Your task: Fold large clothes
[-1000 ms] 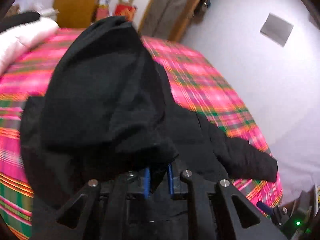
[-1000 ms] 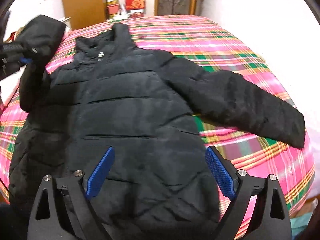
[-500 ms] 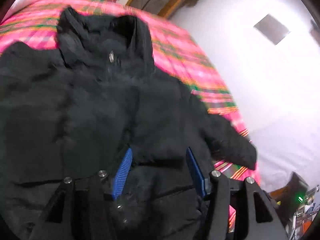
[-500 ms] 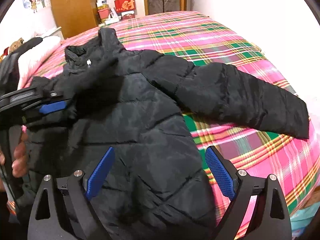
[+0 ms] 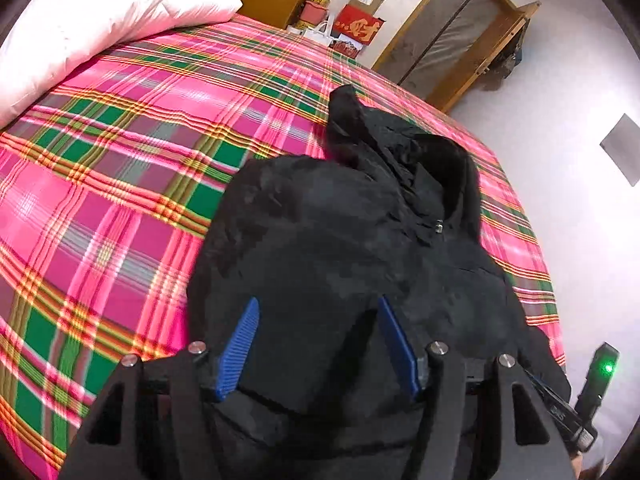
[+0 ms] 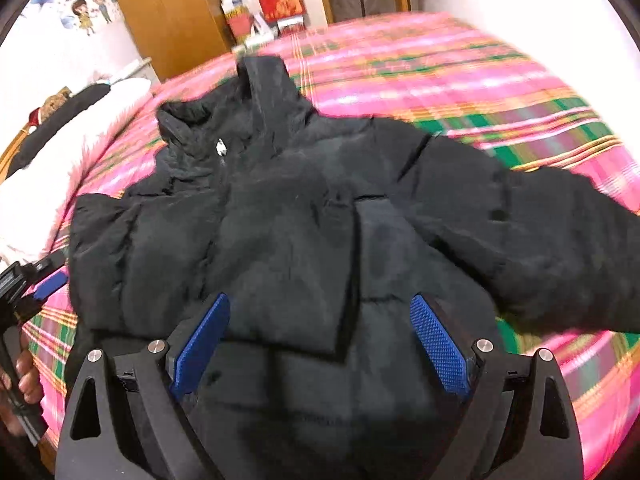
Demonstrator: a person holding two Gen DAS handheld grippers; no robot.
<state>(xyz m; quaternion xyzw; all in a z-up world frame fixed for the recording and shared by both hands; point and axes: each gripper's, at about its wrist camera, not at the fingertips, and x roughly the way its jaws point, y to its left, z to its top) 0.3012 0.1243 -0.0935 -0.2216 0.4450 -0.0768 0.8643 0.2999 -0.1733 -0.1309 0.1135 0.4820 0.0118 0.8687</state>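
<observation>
A black puffer jacket (image 6: 288,216) lies face up on the pink plaid bed (image 6: 460,80), collar toward the far end. Its left sleeve lies folded across the chest; its right sleeve (image 6: 560,232) stretches out to the right. The jacket also fills the left wrist view (image 5: 340,248). My left gripper (image 5: 318,312) is open and empty just above the jacket's left side; it also shows at the left edge of the right wrist view (image 6: 44,286). My right gripper (image 6: 320,320) is open and empty above the jacket's lower front.
A white pillow (image 5: 100,20) lies at the head of the bed. A wooden wardrobe (image 6: 168,12), red boxes (image 5: 358,26) and a door (image 5: 452,36) stand beyond the bed. A white wall (image 5: 580,80) runs along the bed's right side.
My left gripper carried the left sleeve over the jacket's chest, opened and let it go, then drew back. My right gripper stayed open and moved in closer over the jacket.
</observation>
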